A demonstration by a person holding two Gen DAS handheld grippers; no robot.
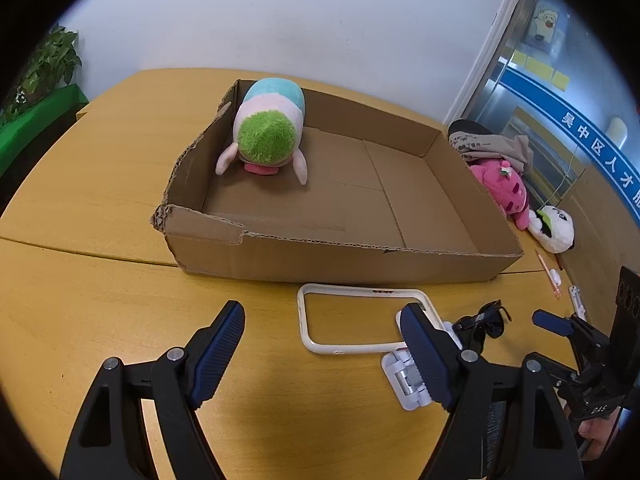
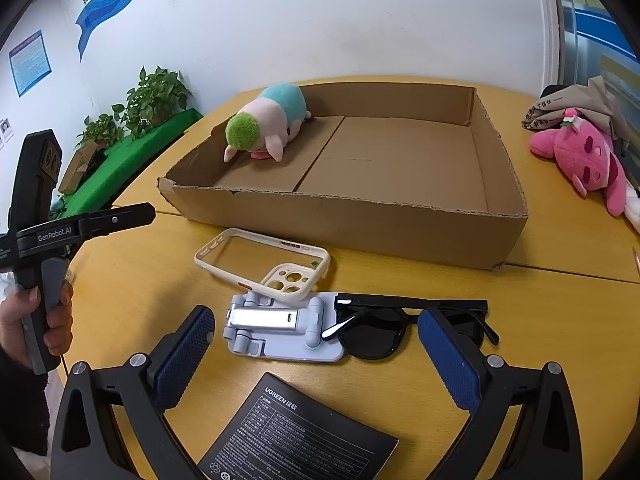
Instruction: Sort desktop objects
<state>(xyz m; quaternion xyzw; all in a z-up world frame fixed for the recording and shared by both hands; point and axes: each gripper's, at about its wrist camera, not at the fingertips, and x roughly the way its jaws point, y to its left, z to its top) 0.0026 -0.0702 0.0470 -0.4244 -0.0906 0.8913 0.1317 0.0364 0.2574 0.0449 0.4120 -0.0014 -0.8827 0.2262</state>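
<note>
A shallow cardboard box (image 1: 320, 260) (image 2: 360, 228) sits on the yellow table, with a green-headed plush toy (image 1: 266, 132) (image 2: 266, 122) lying in its far left corner. In front of the box lie a cream phone case (image 1: 320, 328) (image 2: 264, 264), a white folding phone stand (image 1: 404, 380) (image 2: 280, 328) and black sunglasses (image 2: 400, 328) (image 1: 484, 320). My left gripper (image 1: 324, 340) is open and empty, low over the case. My right gripper (image 2: 316, 344) is open and empty, just before the stand and sunglasses.
A black UGREEN leaflet (image 2: 296, 432) lies under the right gripper. A pink plush (image 2: 580, 156) (image 1: 504, 188), a panda plush (image 1: 554, 228) and grey cloth (image 1: 492, 144) lie right of the box. A pen (image 1: 550, 276) lies near the right edge. Potted plants (image 2: 152, 100) stand left.
</note>
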